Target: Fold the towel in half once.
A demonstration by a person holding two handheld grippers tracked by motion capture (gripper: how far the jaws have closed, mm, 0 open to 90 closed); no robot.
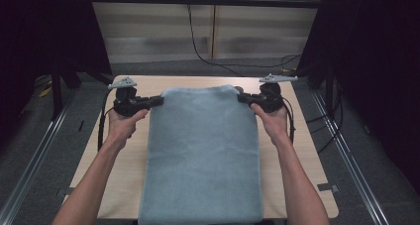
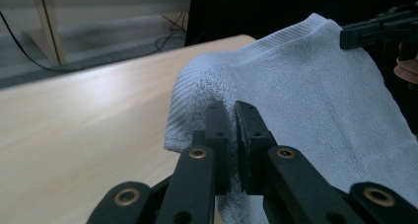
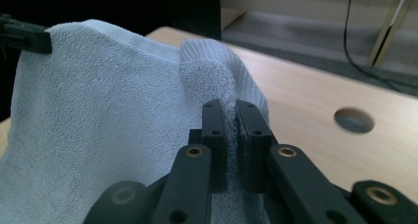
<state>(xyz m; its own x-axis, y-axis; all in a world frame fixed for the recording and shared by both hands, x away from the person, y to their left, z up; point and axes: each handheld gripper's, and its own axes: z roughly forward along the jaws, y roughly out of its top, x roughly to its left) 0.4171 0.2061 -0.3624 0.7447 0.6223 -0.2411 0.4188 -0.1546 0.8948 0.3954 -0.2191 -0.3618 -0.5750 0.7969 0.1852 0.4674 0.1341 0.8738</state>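
Hanging lengthwise toward the person, the towel [image 1: 200, 155] has far corners clenched by left gripper [image 1: 157, 101] and right gripper [image 1: 241, 97].

Right tool [image 3: 230, 116] clamped on pale blue towel [image 3: 98, 120] corner; wooden table [image 3: 315, 91] with round hole [image 3: 353, 120] beyond

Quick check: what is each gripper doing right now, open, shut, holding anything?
Left gripper: shut on a far corner of the light blue towel.
Right gripper: shut on the towel's other far corner.
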